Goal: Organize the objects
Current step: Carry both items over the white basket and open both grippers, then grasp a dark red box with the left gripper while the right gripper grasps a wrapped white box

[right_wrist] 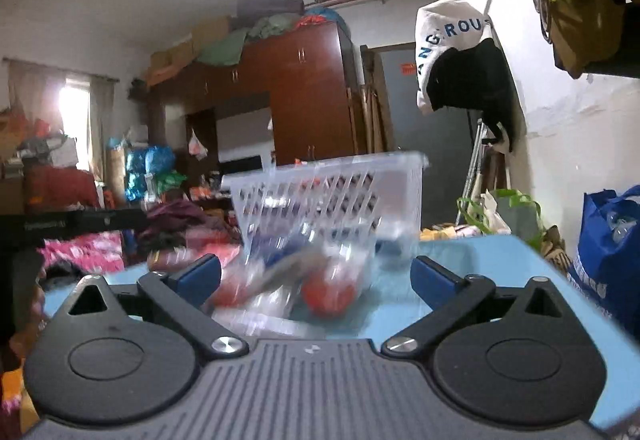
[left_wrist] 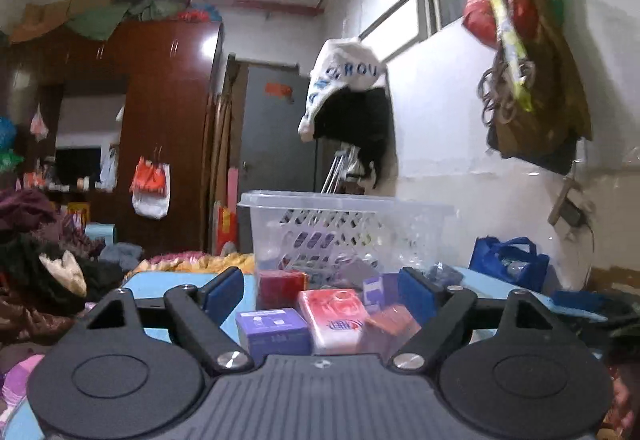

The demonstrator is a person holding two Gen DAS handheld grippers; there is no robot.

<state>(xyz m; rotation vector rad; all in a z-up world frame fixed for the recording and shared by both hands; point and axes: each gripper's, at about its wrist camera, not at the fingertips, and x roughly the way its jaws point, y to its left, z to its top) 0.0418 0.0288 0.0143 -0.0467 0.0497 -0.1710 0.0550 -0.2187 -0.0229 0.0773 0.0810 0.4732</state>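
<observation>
Left gripper (left_wrist: 322, 290), lower centre of its view: fingers spread, pinching nothing. Between them on the blue table (left_wrist: 480, 278) sit a purple box (left_wrist: 272, 330), a red-and-white pack (left_wrist: 336, 314) and a dark red box (left_wrist: 280, 286); a brownish item at right is too blurred to name. Clear plastic basket (left_wrist: 344, 228) stands just behind, mid-frame. Right gripper (right_wrist: 316, 276): fingers spread wide, empty. Ahead of it, orange-red round things (right_wrist: 328, 294) in clear wrap, smeared by blur; the basket (right_wrist: 332, 195) behind looks tilted, contents unreadable. Table edges cut off by both gripper bodies.
</observation>
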